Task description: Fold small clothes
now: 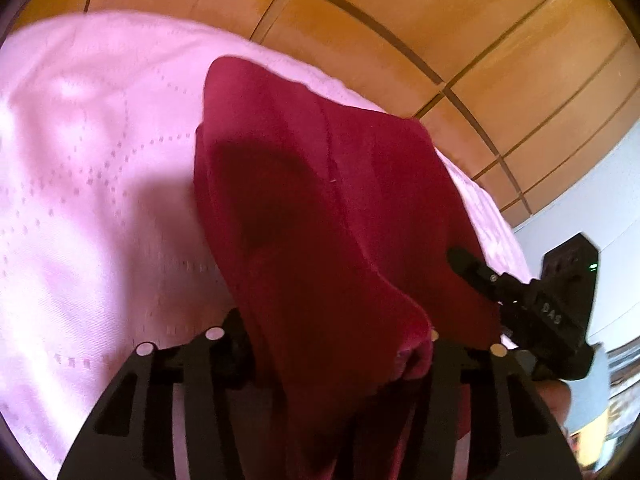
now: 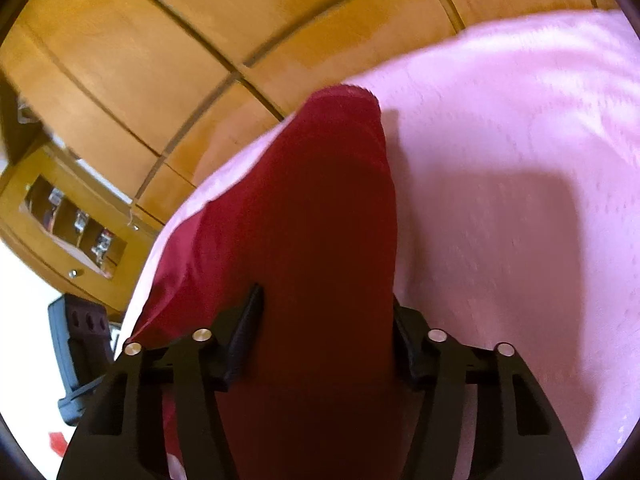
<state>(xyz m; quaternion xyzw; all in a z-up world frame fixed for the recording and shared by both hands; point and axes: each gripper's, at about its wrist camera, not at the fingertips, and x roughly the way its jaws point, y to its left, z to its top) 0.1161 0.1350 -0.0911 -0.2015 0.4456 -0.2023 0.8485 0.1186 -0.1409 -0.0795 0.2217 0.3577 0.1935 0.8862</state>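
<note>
A dark red garment (image 1: 320,200) lies on a pink bedspread (image 1: 88,168) and drapes back over my left gripper (image 1: 336,344). The left gripper is shut on the red garment's near edge; the cloth hides its fingertips. In the right wrist view the same red garment (image 2: 320,220) runs between the fingers of my right gripper (image 2: 324,344), which is shut on it. One black right finger (image 2: 246,328) shows beside the cloth. The right gripper (image 1: 520,292) also shows in the left wrist view, at the garment's right edge.
Wooden wardrobe doors (image 1: 400,12) stand behind the bed. A wooden shelf unit with small items (image 2: 76,220) is at the left in the right wrist view. The pink bedspread (image 2: 520,160) spreads wide to the right there.
</note>
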